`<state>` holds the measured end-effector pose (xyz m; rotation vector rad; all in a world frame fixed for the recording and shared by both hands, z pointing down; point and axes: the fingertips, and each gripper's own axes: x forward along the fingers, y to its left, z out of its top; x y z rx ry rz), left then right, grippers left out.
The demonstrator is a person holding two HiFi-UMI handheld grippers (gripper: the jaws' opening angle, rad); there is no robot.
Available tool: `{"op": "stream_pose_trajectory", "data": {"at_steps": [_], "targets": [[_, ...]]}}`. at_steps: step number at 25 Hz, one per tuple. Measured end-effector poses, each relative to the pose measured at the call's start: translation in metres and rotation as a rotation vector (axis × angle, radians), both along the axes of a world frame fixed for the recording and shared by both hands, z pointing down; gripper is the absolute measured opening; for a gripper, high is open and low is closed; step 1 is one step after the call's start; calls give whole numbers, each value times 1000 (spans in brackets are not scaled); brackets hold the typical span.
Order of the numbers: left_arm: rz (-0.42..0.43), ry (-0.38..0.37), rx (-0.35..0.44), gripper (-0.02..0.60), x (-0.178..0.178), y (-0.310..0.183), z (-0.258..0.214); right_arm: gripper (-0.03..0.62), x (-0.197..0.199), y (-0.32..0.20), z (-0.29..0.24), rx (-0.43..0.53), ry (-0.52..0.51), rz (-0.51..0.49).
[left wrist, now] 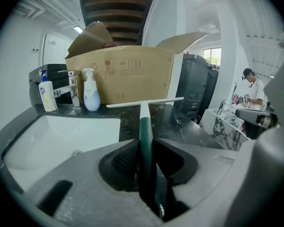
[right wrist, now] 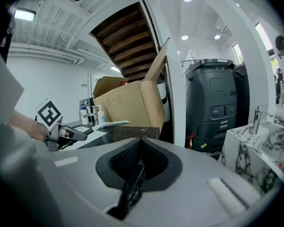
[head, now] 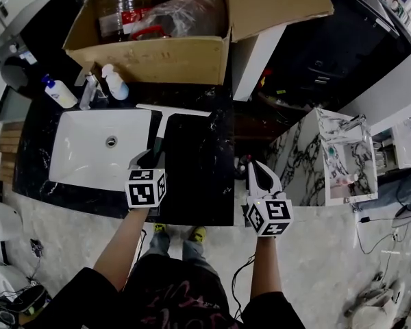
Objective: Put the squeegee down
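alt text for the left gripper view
The left gripper holds a squeegee by its green handle, white blade ahead over a black marble counter. A white sink lies left; a pump bottle and cardboard box stand behind.

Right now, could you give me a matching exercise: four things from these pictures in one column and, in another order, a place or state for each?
1. squeegee
2. right gripper
3. cardboard box
4. sink

A. open, at the back of the counter
B. white, set into the black counter
C. shut, holding nothing
D. clamped by its handle in the left gripper

Pairs: 1-D, 2-C, 3-A, 4-B.
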<state>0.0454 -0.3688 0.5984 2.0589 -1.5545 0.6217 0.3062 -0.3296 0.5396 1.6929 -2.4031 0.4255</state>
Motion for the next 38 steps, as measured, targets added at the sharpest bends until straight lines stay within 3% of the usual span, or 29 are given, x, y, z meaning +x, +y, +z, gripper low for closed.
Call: {"op": "stream_pose_trajectory", "data": {"at_steps": [10,19,38], "targets": [[13,-29,-57,104,7,-3,15,14,7,-3,12,-27,-15,12],[21,-3,-99,104,16,0,26,14,6,-6,18,-38,-15,6],[59,-15,-124,107,23,4,36,14,7,1,24,-53,-20,10]]}}
